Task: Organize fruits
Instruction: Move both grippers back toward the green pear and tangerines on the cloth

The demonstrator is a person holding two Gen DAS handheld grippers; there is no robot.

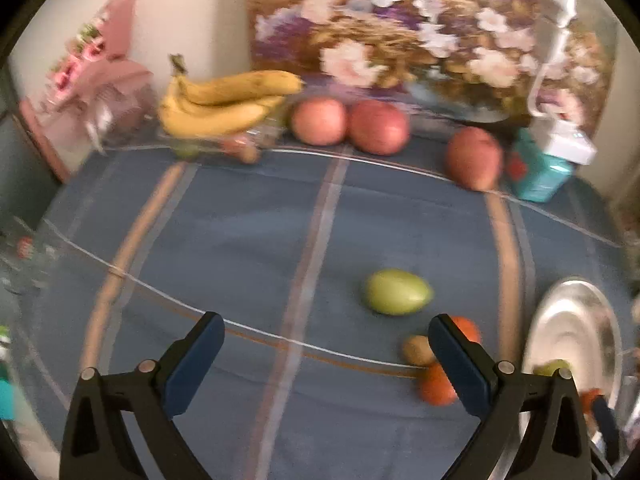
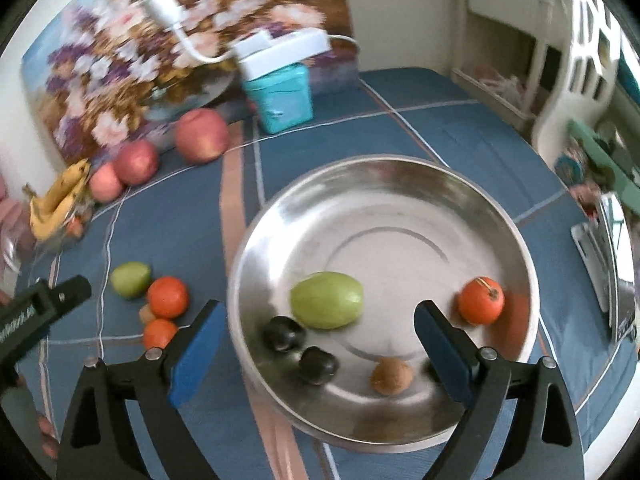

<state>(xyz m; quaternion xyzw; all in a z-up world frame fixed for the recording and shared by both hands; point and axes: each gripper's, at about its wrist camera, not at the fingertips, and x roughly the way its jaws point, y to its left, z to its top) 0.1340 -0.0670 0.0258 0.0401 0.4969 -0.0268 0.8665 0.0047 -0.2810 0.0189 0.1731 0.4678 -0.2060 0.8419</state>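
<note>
A steel bowl (image 2: 400, 184) sits on the blue tablecloth and holds a green fruit (image 2: 326, 300), an orange fruit (image 2: 480, 300), two dark plums (image 2: 284, 333) and a brown kiwi (image 2: 391, 376). My right gripper (image 2: 320, 344) is open and empty above the bowl's near side. My left gripper (image 1: 326, 356) is open and empty above the cloth. Ahead of it lie a green fruit (image 1: 398, 292), a kiwi (image 1: 418, 350) and two orange fruits (image 1: 436, 384). Bananas (image 1: 224, 100) and three red apples (image 1: 318, 120) lie at the back.
A floral picture (image 1: 420, 32) leans on the back wall. A teal box with a white lid (image 2: 280, 88) stands near it. Pink flowers (image 1: 92, 76) stand at the back left. The bowl's rim (image 1: 572, 320) shows at the left view's right edge.
</note>
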